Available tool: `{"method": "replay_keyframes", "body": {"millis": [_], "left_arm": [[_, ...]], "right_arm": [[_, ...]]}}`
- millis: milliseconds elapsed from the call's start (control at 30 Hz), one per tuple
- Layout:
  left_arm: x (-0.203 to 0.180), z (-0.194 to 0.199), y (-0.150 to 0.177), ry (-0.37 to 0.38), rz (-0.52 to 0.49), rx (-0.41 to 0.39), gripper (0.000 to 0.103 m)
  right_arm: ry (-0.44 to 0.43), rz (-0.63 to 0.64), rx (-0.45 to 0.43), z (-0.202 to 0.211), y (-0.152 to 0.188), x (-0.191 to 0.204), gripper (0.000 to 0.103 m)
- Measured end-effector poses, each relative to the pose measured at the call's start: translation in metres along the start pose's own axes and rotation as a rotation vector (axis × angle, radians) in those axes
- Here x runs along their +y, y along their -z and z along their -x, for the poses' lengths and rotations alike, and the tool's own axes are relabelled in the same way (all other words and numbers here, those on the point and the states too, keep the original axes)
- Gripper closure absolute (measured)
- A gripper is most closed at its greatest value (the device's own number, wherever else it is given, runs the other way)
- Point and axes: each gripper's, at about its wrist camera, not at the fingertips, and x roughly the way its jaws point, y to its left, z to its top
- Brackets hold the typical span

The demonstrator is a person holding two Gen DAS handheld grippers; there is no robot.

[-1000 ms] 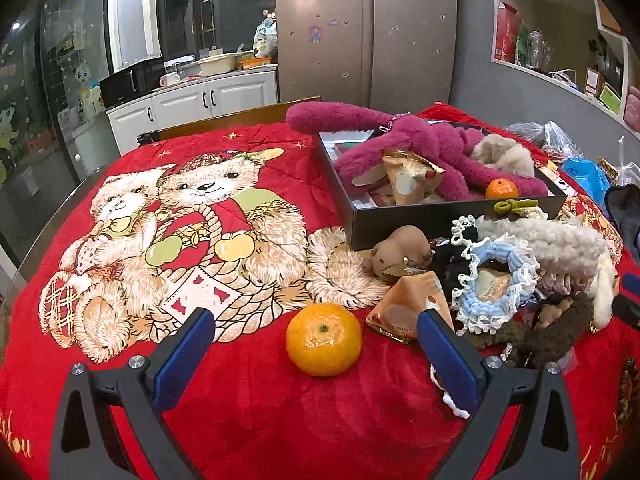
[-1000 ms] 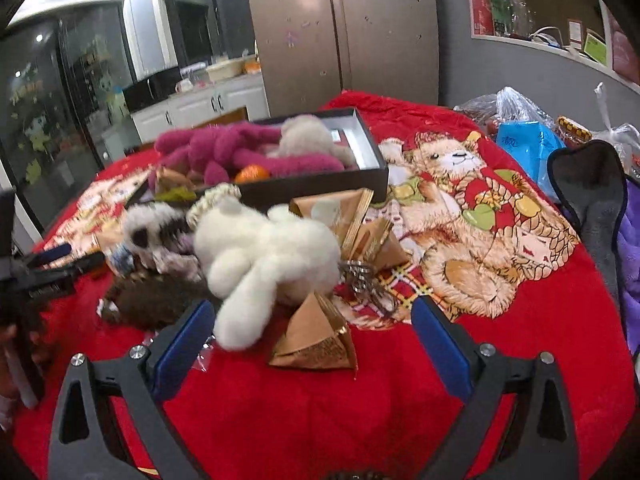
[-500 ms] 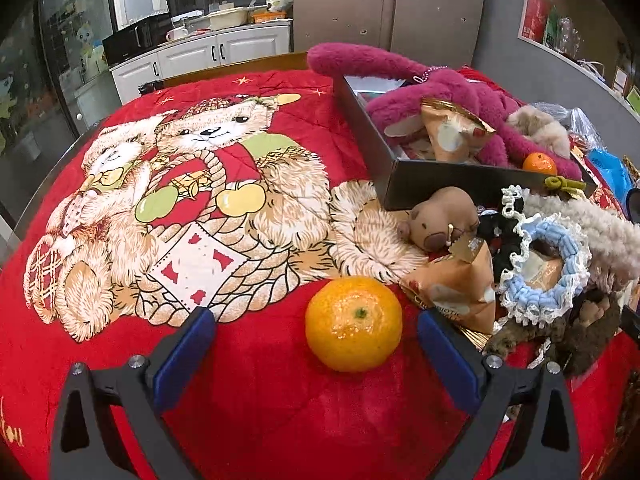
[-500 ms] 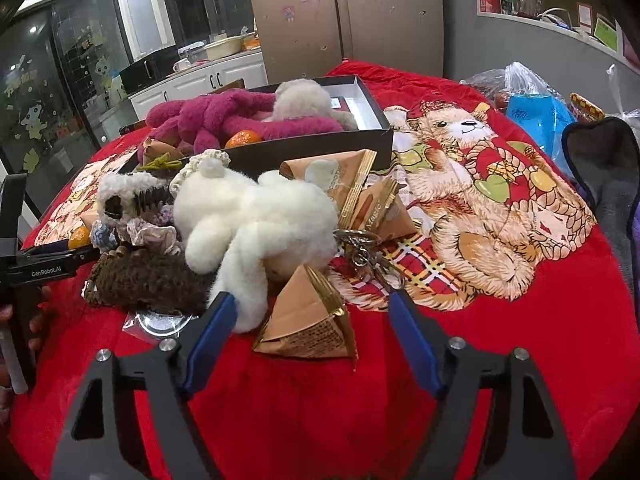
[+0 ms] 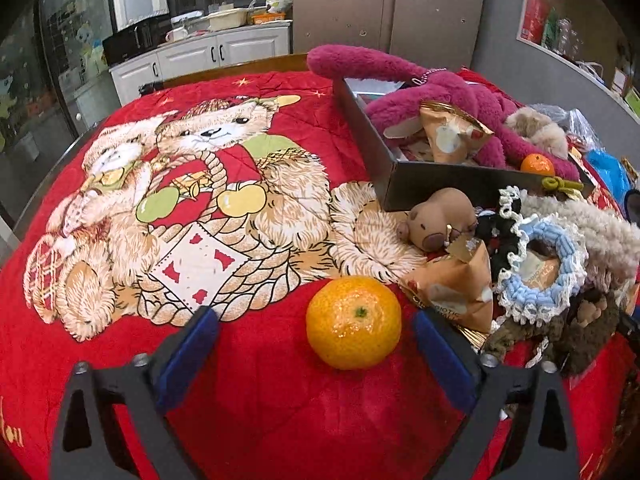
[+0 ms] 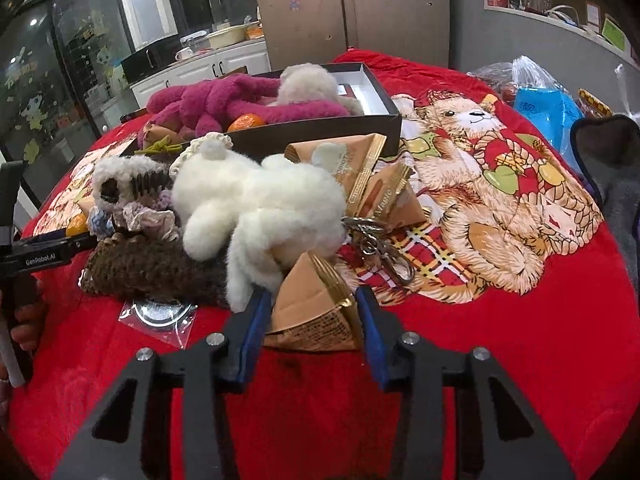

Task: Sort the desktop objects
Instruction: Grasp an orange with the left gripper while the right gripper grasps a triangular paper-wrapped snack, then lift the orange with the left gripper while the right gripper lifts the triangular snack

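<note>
Sorting roughly half done: dark rectangular cardboard box (image 5: 404, 190) already holding magenta plush toy (image 5: 472, 98) (plus a few bits), right gripper (image 6: 311, 322) pinching tan pyramid-shaped snack packet (image 6: 310, 306), left gripper (image 5: 316, 350) spread wide around round orange tangerine (image 5: 353, 322) on red bear-print blanket (image 5: 100, 344).

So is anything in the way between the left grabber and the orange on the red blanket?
Nothing visible is. The left gripper is open, and only bare red blanket lies between its fingers and the orange. A tan snack packet sits close on the orange's right side, near the right finger's path.
</note>
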Motion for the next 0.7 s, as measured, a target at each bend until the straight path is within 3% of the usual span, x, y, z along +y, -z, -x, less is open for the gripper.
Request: {"method": "replay_keyframes", "body": {"millis": [167, 700], "left_arm": [[-0.017, 0.010, 0.004, 0.019, -0.078, -0.047, 0.063], [-0.015, 0.009, 0.003, 0.025, -0.079, -0.049, 0.064]], "right_arm": [[-0.004, -0.001, 0.001, 0.000, 0.001, 0.000, 0.060], [-0.015, -0.004, -0.006, 0.001, 0.001, -0.001, 0.060]]}}
